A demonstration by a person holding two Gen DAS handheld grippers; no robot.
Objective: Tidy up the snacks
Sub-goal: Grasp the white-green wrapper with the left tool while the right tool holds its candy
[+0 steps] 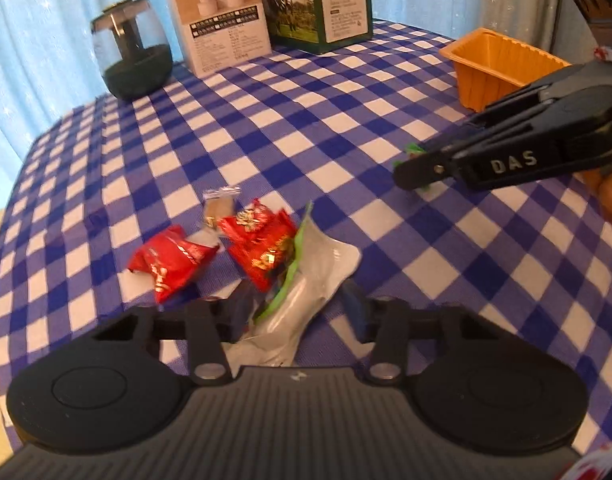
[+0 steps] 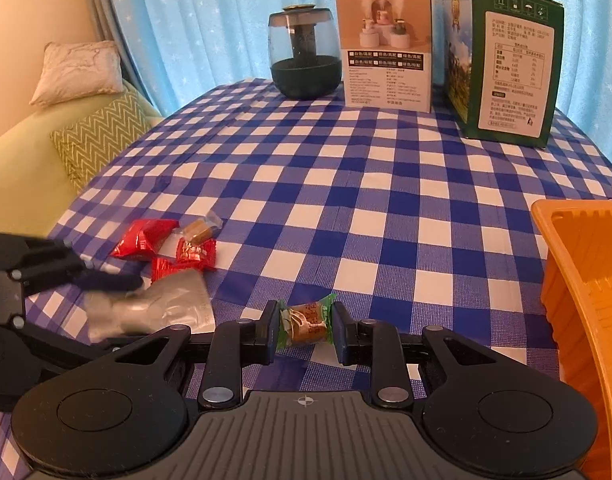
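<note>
Snacks lie on the checked surface (image 2: 345,184): the orange tray (image 2: 585,280) shows nothing inside, the silver pouch (image 1: 306,280) sits between the left gripper (image 1: 296,312) fingers, gripped, and the right gripper (image 2: 306,326) fingers clamp a green-wrapped candy (image 2: 306,324).

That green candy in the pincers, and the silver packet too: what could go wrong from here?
The right gripper pinches the green-wrapped candy only by its ends, so it might twist free before reaching the orange tray. The left gripper straddles the silver packet; lifting it could drag the red snacks touching it.
</note>
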